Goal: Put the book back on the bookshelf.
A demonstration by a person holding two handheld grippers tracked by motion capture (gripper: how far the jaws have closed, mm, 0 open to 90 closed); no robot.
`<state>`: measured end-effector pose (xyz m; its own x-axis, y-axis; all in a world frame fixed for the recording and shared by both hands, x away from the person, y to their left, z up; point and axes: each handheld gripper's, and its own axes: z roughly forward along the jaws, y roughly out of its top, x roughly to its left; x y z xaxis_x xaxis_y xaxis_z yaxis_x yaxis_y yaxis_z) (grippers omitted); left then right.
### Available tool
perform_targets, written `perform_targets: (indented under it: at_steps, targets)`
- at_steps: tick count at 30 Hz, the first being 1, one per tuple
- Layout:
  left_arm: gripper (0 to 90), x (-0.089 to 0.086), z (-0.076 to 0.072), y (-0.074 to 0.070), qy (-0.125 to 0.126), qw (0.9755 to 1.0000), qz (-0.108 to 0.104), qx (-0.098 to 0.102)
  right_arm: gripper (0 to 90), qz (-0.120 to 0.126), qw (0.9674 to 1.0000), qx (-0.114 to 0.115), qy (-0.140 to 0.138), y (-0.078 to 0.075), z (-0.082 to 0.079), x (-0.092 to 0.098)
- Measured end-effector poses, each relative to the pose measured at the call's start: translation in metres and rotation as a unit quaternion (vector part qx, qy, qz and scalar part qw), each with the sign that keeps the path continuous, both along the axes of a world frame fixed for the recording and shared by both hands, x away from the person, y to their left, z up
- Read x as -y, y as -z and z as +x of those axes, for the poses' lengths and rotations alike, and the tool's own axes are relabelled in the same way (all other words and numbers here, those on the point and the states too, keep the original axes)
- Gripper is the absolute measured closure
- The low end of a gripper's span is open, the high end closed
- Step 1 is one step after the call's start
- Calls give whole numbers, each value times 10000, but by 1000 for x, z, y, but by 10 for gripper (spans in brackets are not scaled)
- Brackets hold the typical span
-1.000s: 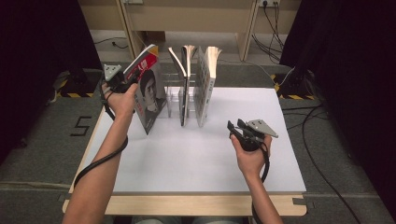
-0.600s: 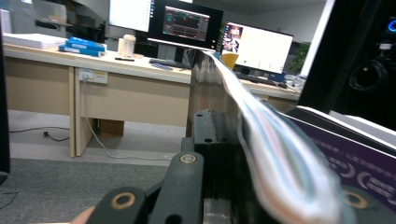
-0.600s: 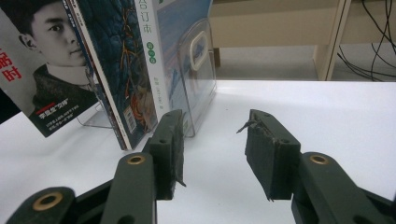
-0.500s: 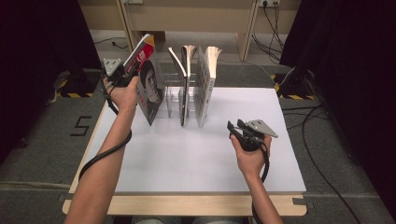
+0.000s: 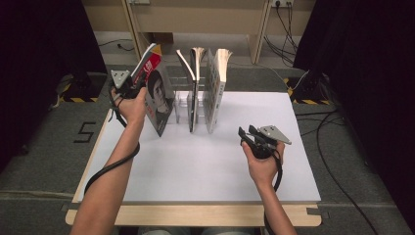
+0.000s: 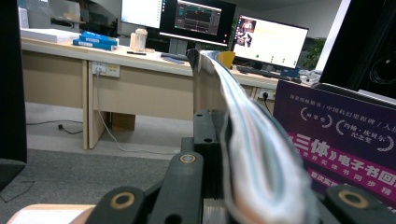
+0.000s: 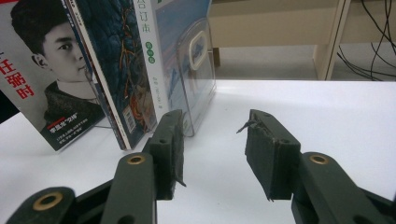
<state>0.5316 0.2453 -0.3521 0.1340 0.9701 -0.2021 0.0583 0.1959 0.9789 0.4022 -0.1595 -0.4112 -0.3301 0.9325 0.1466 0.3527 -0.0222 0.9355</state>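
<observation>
At the left end of the clear book rack [image 5: 182, 105], the left claw [image 5: 139, 84] is pinching the top of a magazine with a face on its cover [image 5: 157, 95]. The magazine leans, with its bottom edge on the white table [image 5: 205, 166] just in front of the rack and its top tipped away to the left. I think the claw grips it up high so the magazine can swing and slide into a slot. In the left gripper view the pages [image 6: 252, 154] are squeezed tight between the black jaws.

The rack is a see-through holder with thin walls that keep books standing up. In it, to the right of the magazine, stand a dark thin book [image 5: 192, 93] and then a thicker pale book [image 5: 215, 88]. Both stand on their edges and fan open a little at the top. I cannot tell which slot the magazine is meant for.

Well to the right of the rack, and nearer the person, the right claw [image 5: 247, 137] waits low over the bare table. Its jaws are spread apart with nothing between them, as the right gripper view shows. It points back toward the rack, maybe ready to steady the books.
</observation>
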Motion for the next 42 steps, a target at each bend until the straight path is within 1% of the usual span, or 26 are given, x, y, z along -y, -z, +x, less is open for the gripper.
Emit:
perform_targets:
  at_steps: [4,9,10,11,12,14,16,19,21,25,28,33,38,42]
  targets:
    - [855,-2,-1,1,21,10000,-29,-39,566,3,10000,-3,-8,0,0,-1]
    - [805,-6,-1,0,48,9996,-119,-235,566,-5,10000,-1,-13,0,-1,-1]
    - [794,-7,-1,0,28,9995,-93,-298,565,-1,10000,-3,-11,0,-1,-1]
    - [780,-7,-1,0,28,9995,-93,-298,565,-8,10000,-1,-4,0,-1,-1]
    - [772,-9,-1,1,62,9991,-153,-382,566,-6,10000,-2,-6,0,-1,-1]
    - [773,-11,0,2,36,9990,-100,-440,566,-8,10000,-2,-3,0,-1,-1]
    - [768,-14,0,2,47,9987,-136,-496,565,-11,10000,-7,-9,0,0,-1]
    - [733,-17,-1,3,55,9985,-195,-514,565,-28,10000,-4,-14,1,0,-2]
    - [717,-18,-1,4,54,9985,-189,-519,565,-37,10000,-12,-15,1,0,-2]
    - [666,-20,-2,3,65,9983,-241,-534,565,-34,10000,-18,-15,1,0,-2]
    - [612,-20,-3,2,71,9982,-245,-540,565,-31,10000,-14,-13,1,-1,-2]
    - [562,-22,-5,-1,103,9983,-228,-519,565,-42,10000,-1,-22,1,-1,-2]
    - [487,-25,-6,0,136,9976,-282,-623,565,-48,10000,-2,-19,1,-1,-3]
    - [438,-28,-9,1,151,9974,-294,-637,565,-58,10000,-7,-12,1,-1,-3]
